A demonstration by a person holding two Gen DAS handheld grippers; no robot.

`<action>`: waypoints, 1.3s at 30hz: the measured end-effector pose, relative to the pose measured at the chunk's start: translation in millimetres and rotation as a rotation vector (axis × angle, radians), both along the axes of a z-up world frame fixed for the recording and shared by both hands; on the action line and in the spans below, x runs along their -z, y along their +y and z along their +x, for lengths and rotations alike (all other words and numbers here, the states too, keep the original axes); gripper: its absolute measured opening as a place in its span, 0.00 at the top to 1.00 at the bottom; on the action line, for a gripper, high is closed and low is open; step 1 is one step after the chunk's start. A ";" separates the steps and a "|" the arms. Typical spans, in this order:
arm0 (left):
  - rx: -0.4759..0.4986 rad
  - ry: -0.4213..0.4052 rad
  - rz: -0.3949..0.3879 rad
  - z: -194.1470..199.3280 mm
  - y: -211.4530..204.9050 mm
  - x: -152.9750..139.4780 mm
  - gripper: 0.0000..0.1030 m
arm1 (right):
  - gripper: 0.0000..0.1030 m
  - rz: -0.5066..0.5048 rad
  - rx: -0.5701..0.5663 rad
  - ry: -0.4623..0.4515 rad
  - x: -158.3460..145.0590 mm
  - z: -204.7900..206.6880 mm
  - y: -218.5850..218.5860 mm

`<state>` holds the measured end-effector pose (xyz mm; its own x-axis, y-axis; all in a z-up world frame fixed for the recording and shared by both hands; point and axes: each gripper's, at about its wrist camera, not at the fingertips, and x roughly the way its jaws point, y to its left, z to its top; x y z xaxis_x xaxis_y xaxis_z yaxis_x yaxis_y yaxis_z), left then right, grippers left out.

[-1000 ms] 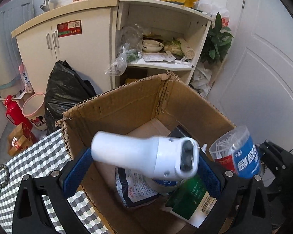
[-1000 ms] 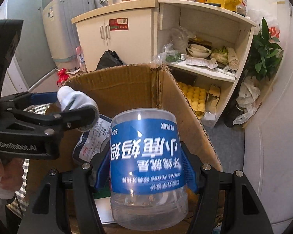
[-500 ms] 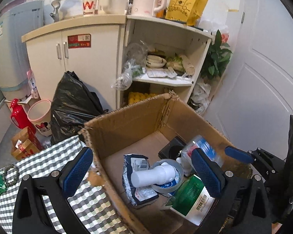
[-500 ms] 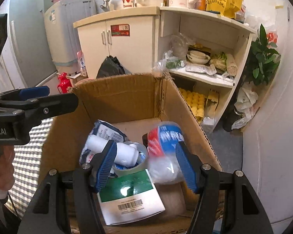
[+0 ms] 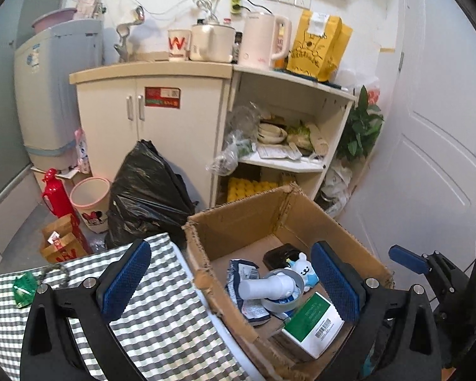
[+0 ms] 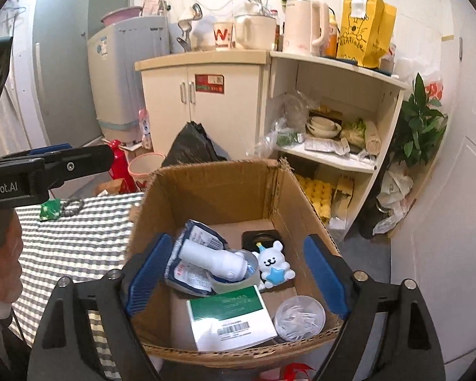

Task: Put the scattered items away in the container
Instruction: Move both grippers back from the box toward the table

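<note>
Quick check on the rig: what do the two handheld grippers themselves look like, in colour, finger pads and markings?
Both the left gripper and the right gripper have black frames with silver screws and two fingers faced with blue textured pads. The right wrist view shows the left gripper's side with white lettering reading "nRobot.AI". No cables are visible on either.

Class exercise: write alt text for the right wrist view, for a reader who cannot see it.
An open cardboard box holds a white bottle, bear toy, green-and-white carton and clear tub. The right hand-held gripper hangs open above it, empty. A checked tablecloth lies left.
</note>
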<state>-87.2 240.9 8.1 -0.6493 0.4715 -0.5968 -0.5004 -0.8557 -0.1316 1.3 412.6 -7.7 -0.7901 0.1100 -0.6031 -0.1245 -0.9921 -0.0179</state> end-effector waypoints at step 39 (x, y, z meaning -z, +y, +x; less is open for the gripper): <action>-0.411 0.158 -0.118 80.6 -186.9 -25.0 0.00 | 0.00 -0.029 -0.264 0.114 -29.7 -4.5 -146.8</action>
